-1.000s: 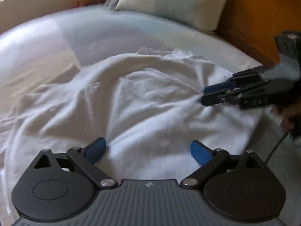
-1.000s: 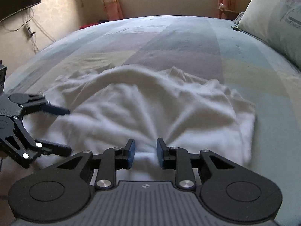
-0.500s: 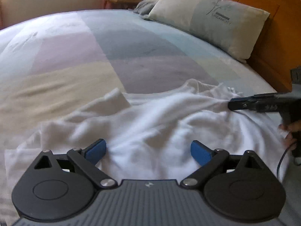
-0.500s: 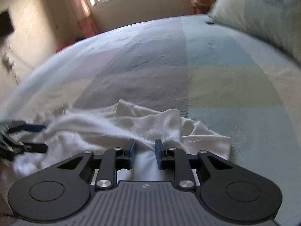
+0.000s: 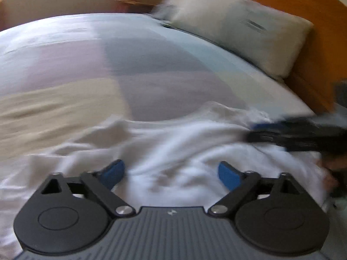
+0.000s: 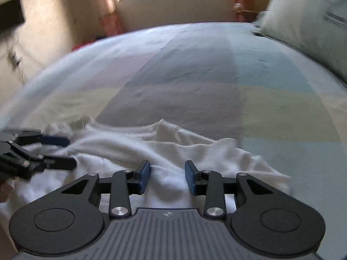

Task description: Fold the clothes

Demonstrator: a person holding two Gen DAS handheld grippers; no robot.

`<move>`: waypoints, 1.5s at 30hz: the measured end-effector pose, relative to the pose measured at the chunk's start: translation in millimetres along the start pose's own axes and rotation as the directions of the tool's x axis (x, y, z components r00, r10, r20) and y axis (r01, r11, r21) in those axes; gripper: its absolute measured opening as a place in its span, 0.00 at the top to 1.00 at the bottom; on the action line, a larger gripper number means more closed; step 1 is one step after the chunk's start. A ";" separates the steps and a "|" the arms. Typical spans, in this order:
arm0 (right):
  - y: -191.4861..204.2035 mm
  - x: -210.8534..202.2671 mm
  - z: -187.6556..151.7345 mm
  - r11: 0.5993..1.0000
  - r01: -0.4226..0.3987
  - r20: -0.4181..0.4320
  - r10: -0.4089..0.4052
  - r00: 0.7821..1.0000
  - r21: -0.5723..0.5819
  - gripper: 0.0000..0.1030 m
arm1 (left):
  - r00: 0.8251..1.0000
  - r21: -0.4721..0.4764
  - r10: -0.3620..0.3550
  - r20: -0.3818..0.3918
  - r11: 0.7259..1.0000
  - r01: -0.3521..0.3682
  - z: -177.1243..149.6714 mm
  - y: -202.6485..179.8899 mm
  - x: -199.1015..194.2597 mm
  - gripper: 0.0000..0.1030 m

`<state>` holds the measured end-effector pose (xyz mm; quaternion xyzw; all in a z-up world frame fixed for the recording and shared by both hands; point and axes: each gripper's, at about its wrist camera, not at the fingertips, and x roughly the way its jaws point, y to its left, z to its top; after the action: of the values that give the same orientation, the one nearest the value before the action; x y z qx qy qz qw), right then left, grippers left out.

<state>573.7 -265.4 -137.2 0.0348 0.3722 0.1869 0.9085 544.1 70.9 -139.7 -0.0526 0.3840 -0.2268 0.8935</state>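
Having parted since 0.5 s ago, the right hand-held gripper (image 6: pixel 167 176) released the white garment (image 6: pixel 173 149); the left hand-held gripper (image 5: pixel 171 173) remains spread.

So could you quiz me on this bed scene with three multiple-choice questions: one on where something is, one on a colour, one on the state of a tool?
1. Where does the white garment lie?
A on the bed sheet
B on the pillow
C on the floor

2. What colour are the finger pads of the left tool?
A red
B blue
C yellow

3. How is the right tool?
A shut on the pillow
B out of sight
C open over the garment

Answers: 1 A, the cloth is spread on the sheet. 2 B, both pads show blue. 3 C, a clear gap separates its fingers, with cloth below.
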 end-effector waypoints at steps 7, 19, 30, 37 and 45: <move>4.9 -64.1 -43.2 0.996 -0.071 -0.038 0.069 0.997 -0.057 0.53 | 1.000 0.051 0.013 0.008 0.999 -0.013 -21.1 -6.0 -52.2 0.11; 19.7 -132.5 -93.8 0.993 -0.010 -0.057 0.003 0.998 -0.115 0.41 | 0.992 0.096 0.086 -0.094 0.992 -0.077 -87.2 -24.3 -96.0 0.09; 14.5 -145.4 -115.0 0.999 0.011 -0.039 -0.013 0.999 -0.041 0.43 | 0.983 0.111 0.164 -0.081 0.982 -0.155 -124.0 -36.5 -136.3 0.09; -16.4 -118.8 -84.1 0.993 0.104 0.034 -0.106 0.994 0.054 0.68 | 0.987 0.126 0.149 -0.057 0.982 -0.141 -122.4 -62.5 -126.2 0.09; -17.5 -108.2 -92.8 0.989 0.145 -0.011 -0.145 0.989 0.040 0.94 | 0.980 0.172 0.198 -0.028 0.967 -0.190 -137.8 -72.9 -134.1 0.09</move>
<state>444.7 -328.2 -135.8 0.0255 0.3809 0.1130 0.9173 338.9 76.8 -127.8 0.0659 0.3867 -0.1711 0.9038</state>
